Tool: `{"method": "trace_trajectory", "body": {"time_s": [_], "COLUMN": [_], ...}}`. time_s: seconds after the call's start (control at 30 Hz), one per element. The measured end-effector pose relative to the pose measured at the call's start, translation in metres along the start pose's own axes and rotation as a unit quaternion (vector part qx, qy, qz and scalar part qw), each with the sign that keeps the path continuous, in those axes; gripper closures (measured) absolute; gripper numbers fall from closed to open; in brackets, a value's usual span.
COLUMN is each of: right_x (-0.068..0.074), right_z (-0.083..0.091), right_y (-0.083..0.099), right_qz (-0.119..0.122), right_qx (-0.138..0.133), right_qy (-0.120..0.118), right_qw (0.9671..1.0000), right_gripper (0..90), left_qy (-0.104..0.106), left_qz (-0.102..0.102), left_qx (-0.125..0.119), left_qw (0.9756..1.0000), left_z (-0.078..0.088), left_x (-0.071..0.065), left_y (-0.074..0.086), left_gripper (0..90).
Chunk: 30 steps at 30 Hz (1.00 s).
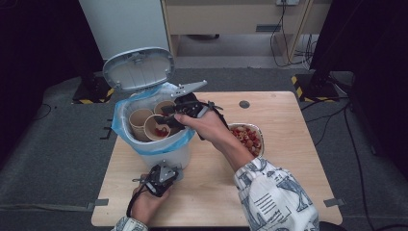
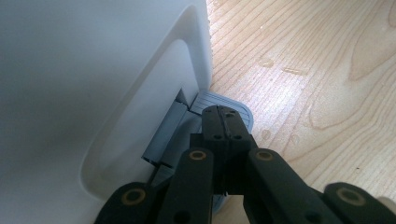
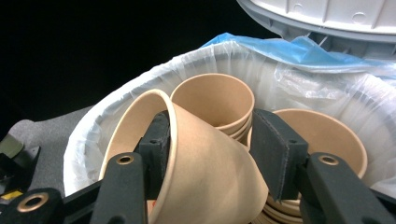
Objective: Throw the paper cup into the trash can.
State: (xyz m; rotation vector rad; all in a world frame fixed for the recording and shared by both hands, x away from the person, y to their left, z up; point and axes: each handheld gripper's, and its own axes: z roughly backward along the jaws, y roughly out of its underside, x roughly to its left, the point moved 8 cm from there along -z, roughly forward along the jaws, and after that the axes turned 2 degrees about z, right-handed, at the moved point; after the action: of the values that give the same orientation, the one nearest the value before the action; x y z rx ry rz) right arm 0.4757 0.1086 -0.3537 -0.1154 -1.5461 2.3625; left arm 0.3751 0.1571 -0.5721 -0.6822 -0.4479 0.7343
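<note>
Right claw (image 3: 210,154) clamped on tilted paper cup (image 3: 205,182) over lined pedal bin (image 1: 159,151). Left claw (image 2: 224,116) closed, empty, on grey pedal (image 2: 233,103); lid (image 1: 138,69) up.

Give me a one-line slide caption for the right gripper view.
Right claw squeezing a tilted paper cup over the lined bin, other cups inside.

cups (image 1: 146,122) in bin (image 1: 159,153) | bowl (image 1: 257,136) right of bin
</note>
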Motion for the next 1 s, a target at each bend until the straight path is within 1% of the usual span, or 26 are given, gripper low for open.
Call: {"method": "trace_trajectory", "body": {"time_s": [0.07, 0.1, 0.13, 0.2, 0.23, 0.33, 0.43, 0.53, 0.63, 0.67, 0.73, 0.83, 0.87, 1.0], "right_x": [0.003, 0.003, 0.003, 0.007, 0.009, 0.013, 0.012, 0.007, 0.002, 0.002, 0.001, 0.001, -0.001, -0.003], "right_z": [0.001, 0.001, 0.001, 0.0, -0.001, -0.006, -0.01, -0.005, 0.002, 0.002, 0.008, 0.011, 0.013, 0.019], "right_y": [-0.001, -0.002, -0.002, -0.001, 0.0, 0.0, -0.001, -0.002, -0.004, -0.004, -0.004, -0.004, -0.004, -0.007], "right_qz": [0.002, 0.006, 0.005, -0.011, -0.01, -0.015, 0.003, 0.016, 0.014, 0.014, 0.008, 0.004, 0.004, -0.005], "right_qx": [-0.007, -0.008, -0.008, 0.002, 0.007, 0.008, 0.007, -0.002, -0.015, -0.015, -0.023, -0.027, -0.026, -0.04], "right_qy": [-0.009, -0.006, -0.003, -0.024, -0.026, -0.039, -0.022, -0.003, 0.006, 0.006, 0.004, 0.002, 0.007, 0.008], "right_qw": [0.9999, 0.9999, 0.9999, 0.9996, 0.9996, 0.9991, 0.9997, 0.9999, 0.9998, 0.9998, 0.9997, 0.9996, 0.9996, 0.9992], "right_gripper": [49.8, 49.8, 53.1, 54.6, 53.7, 51.0, 44.6, 39.5, 34.1, 34.1, 29.7, 27.5, 25.2, 23.6], "left_qy": [0.001, 0.001, 0.001, -0.001, -0.001, -0.001, 0.001, 0.001, 0.001, 0.001, 0.001, 0.0, 0.001, 0.001], "left_qz": [0.001, 0.001, 0.0, 0.0, 0.0, 0.0, 0.001, 0.0, 0.0, 0.0, 0.001, 0.0, 0.001, 0.001], "left_qx": [-0.001, -0.001, -0.001, 0.001, 0.001, 0.001, -0.001, -0.001, -0.001, -0.001, -0.001, 0.0, -0.001, -0.001], "left_qw": [1.0, 1.0, 1.0, 1.0, 1.0, 1.0, 1.0, 1.0, 1.0, 1.0, 1.0, 1.0, 1.0, 1.0], "left_z": [0.0, 0.0, 0.0, 0.0, 0.0, 0.0, 0.0, 0.0, 0.0, 0.0, 0.0, 0.0, 0.0, 0.0], "left_x": [0.0, 0.0, 0.0, 0.0, 0.0, 0.0, 0.0, 0.0, 0.0, 0.0, 0.0, 0.0, 0.0, 0.0], "left_y": [0.0, 0.0, 0.0, 0.0, 0.0, 0.0, 0.0, 0.0, 0.0, 0.0, 0.0, 0.0, 0.0, 0.0], "left_gripper": [89.7, 89.7, 89.7, 89.7, 89.7, 89.7, 89.7, 89.7, 89.6, 89.7, 89.7, 89.6, 89.7, 89.6]}}
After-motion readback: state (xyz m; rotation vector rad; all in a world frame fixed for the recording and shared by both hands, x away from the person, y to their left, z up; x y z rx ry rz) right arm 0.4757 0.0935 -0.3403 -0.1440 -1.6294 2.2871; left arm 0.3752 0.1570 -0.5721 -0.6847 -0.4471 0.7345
